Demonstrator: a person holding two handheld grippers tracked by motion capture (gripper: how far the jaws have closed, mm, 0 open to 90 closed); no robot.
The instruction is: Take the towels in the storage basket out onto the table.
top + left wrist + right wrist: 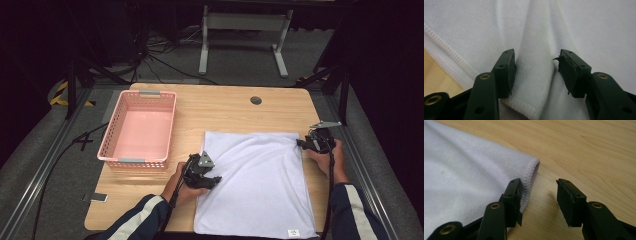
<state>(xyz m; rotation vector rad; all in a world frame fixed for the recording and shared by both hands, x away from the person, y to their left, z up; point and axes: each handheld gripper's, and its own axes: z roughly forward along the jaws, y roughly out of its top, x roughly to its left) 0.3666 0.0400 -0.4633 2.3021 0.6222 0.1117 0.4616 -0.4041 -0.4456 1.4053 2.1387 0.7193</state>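
A white cloth (255, 180) lies spread flat on the wooden table (225, 107). My left gripper (212, 181) sits low on the cloth's left edge. In the left gripper view a raised ridge of cloth (534, 50) stands between the parted jaws of that gripper (536, 72); the left pad (510, 72) touches the ridge, while the torn right pad (567, 72) stands just off it. My right gripper (301, 144) is at the cloth's far right corner (534, 163). It is open (539, 200), one finger resting on the hem (526, 187) and the other over bare wood.
A pink plastic basket (112, 150) stands empty at the table's left side. A round cable hole (256, 100) sits near the far edge. A small flat device (95, 197) lies at the near left corner. A tag (293, 232) marks the cloth's near right corner.
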